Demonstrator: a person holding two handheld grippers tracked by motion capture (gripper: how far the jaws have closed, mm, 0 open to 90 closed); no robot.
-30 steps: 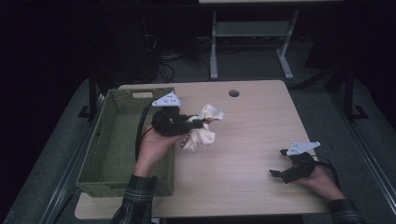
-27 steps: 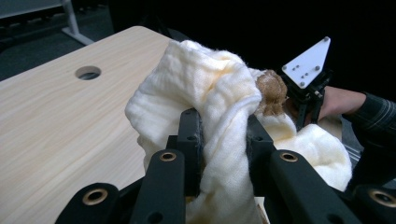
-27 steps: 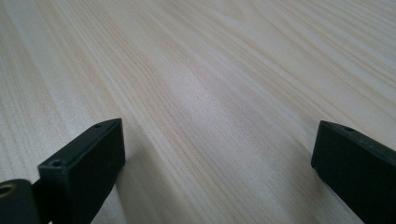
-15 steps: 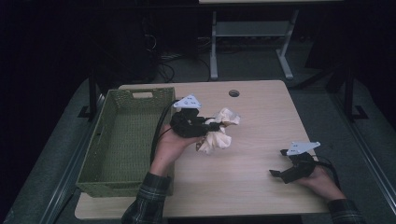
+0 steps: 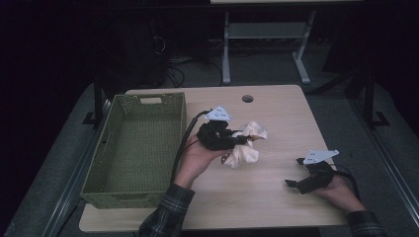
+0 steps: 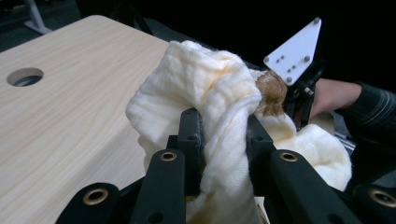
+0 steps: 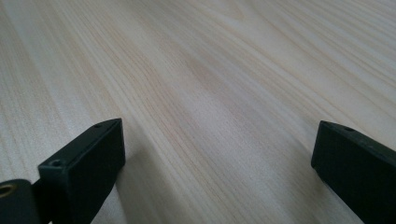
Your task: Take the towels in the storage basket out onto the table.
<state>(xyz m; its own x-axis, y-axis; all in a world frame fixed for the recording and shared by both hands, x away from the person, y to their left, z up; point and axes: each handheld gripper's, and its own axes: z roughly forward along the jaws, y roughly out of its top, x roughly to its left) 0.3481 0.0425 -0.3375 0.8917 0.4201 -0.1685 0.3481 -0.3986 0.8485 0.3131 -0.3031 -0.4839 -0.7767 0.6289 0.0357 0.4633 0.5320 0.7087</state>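
The left claw (image 5: pixel 242 140) pinches a cream cloth (image 5: pixel 245 146), its jaws pressed into a bunched fold (a brown patch shows on the cloth in the left gripper view (image 6: pixel 219 107)). The cloth hangs over the middle of the surface (image 5: pixel 276 197), just right of the green basket (image 5: pixel 133 148). The right claw (image 5: pixel 295 183) rests low near the surface's right edge, jaws spread wide with bare wood between them, well apart from the cloth.

The person wears dark plaid sleeves (image 5: pixel 165 215), and each black gripper (image 5: pixel 228 139) carries brass-ringed screw holes, a trailing black cable and a pale three-cornered plate.
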